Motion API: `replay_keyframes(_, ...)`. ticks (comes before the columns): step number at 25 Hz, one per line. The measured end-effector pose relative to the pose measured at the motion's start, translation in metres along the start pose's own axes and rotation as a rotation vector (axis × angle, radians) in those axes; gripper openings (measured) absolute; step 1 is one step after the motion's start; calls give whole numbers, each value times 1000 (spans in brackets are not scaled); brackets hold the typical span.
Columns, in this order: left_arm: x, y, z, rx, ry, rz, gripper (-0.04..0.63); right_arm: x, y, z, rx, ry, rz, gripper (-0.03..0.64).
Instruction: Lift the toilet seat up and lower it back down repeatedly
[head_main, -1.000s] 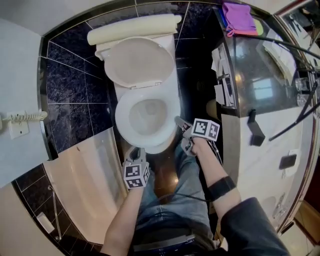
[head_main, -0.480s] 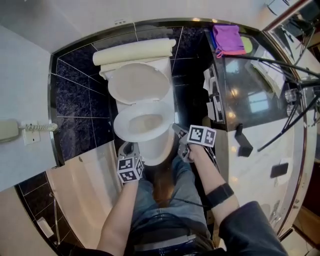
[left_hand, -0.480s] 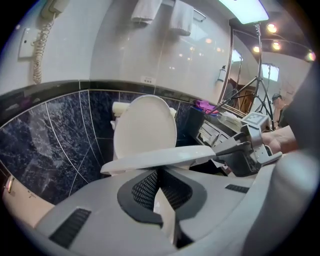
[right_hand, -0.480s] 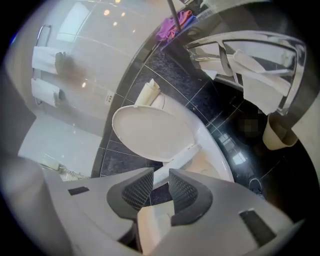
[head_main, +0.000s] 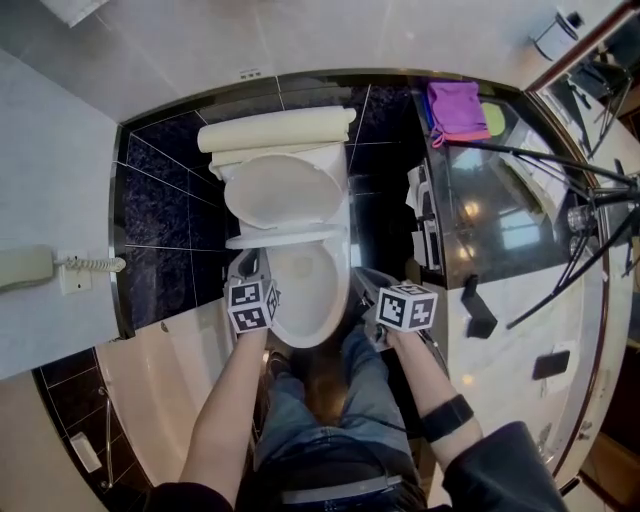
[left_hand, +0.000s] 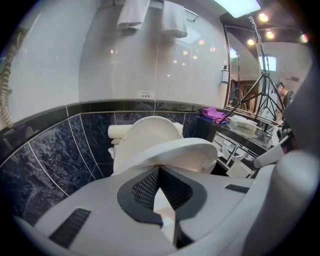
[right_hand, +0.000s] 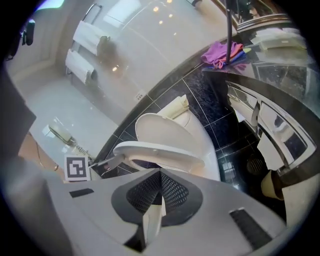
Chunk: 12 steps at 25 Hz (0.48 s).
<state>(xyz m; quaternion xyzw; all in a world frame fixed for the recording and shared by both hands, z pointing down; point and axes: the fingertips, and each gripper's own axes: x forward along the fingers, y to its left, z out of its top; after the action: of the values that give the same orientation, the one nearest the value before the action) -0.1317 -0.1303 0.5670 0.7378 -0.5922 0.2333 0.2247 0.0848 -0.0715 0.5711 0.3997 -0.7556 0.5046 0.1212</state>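
The left gripper (left_hand: 159, 171) has its jaws together with nothing between them. Its tips sit just under the near rim of the toilet seat (left_hand: 176, 151), which stands half raised directly ahead of and above them. Beyond the seat the lid (left_hand: 147, 132) leans upright. The right gripper (right_hand: 160, 176) has just closed its jaws on nothing, and the seat lies ahead of it, apart.

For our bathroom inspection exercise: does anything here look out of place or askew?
The toilet seat hangs half-raised, neither flat on the bowl nor back against the upright lid. The left gripper is at its left edge, apparently propping it up.
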Motion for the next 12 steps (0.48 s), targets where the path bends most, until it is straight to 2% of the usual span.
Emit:
replay_keyframes(9, 58, 22, 53, 58, -50, 40, 0, -2, 0, 13, -100, 20, 15, 15)
replay_keyframes(12, 67, 25, 63, 53, -55, 51, 0, -2, -5, 19, -111, 23, 15, 15)
